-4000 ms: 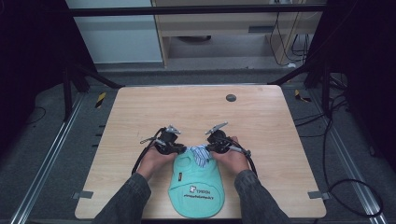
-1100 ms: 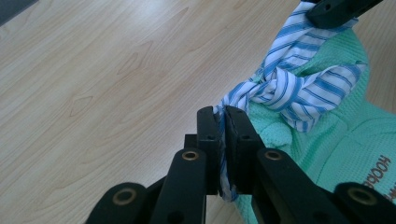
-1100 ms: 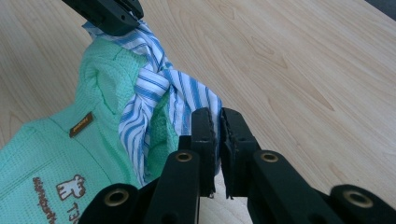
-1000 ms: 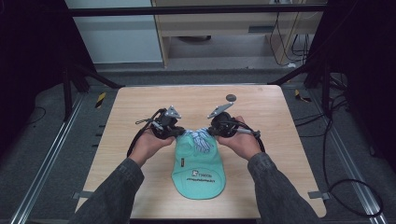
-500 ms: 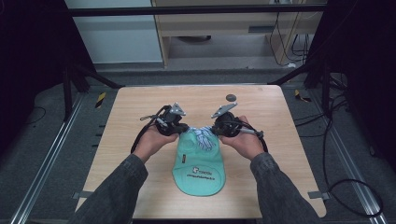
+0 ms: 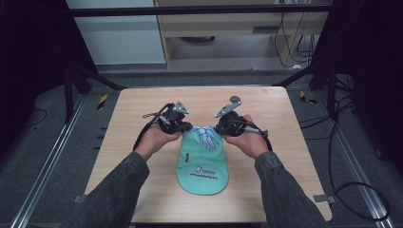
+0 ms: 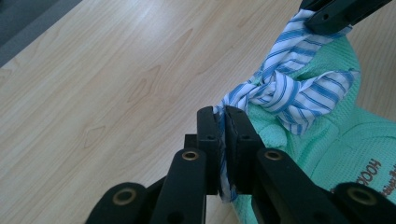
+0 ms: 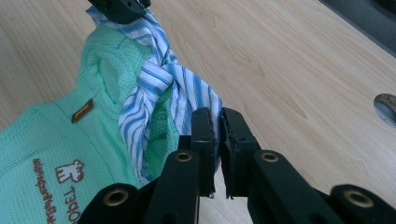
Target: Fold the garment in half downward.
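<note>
A mint-green garment (image 6: 202, 168) with a printed logo lies on the wooden table (image 6: 138, 161), its far end lifted. A blue-and-white striped strip of cloth (image 6: 205, 135) is knotted at that end. My left gripper (image 6: 184, 127) is shut on the strip's left end (image 7: 289, 91), with its jaws (image 7: 223, 112) clamped on the cloth. My right gripper (image 6: 219, 129) is shut on the right end (image 8: 159, 79), and cloth is pinched between its jaws (image 8: 215, 114). The green fabric (image 7: 336, 140) (image 8: 60, 140) hangs below the knot. Each gripper view shows the other gripper's tip at its top edge.
A small round dark metal disc (image 6: 234, 99) (image 8: 387, 105) lies on the table just beyond the right gripper. Bare wood extends left, right and beyond the hands. Dark frame posts and floor cables surround the table.
Both hands have moved away from the near edge toward the table's middle, drawing the garment with them. Over the last second they have shifted only slightly.
</note>
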